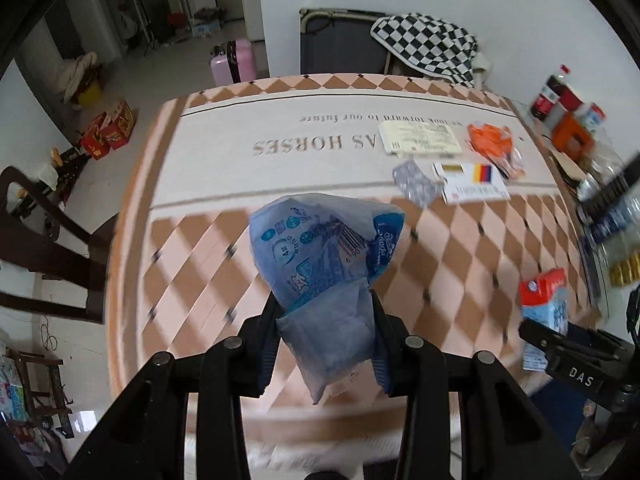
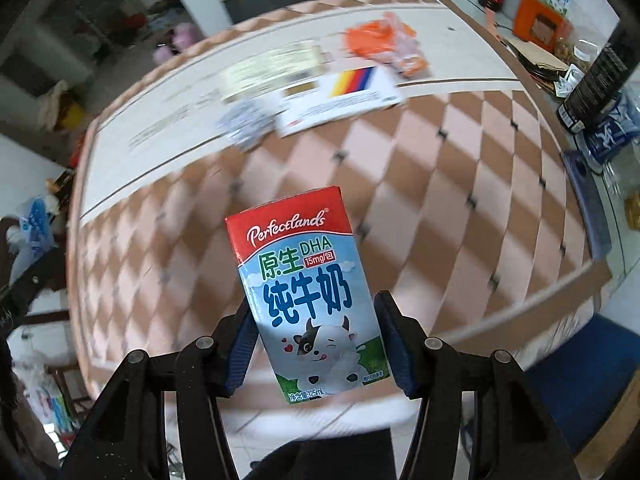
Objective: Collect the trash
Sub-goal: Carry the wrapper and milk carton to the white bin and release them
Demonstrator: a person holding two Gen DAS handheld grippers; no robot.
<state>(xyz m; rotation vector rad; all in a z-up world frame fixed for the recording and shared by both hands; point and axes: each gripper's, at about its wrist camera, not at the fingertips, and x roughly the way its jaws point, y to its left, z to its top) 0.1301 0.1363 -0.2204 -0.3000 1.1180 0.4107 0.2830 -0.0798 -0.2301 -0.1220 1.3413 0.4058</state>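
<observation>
Trash is held in both hands and more lies on the bench (image 1: 192, 264). Far to the left, past the bench's left edge, a dark wooden chair (image 1: 48, 240) stands on the floor. The left hand-held gripper (image 1: 326, 332) is clenched on a blue plastic tissue wrapper (image 1: 320, 248), which is up in the air over the near edge of the bench. The bench has a cloth with pink and brown diamonds. Near the far right corner lie a silver pill sheet (image 1: 416, 184), a pale yellow paper (image 1: 420, 138), a white box with colored stripes (image 1: 472, 182) and an orange wrapper (image 1: 490, 140), all close together. Past the right edge stands a cola bottle (image 1: 548, 94). The right hand-held gripper (image 2: 316, 344) is clenched on a small milk carton (image 2: 308, 292) with a red top and a cartoon cow. The carton is tilted a little and is up over the near right part of the bench.
</observation>
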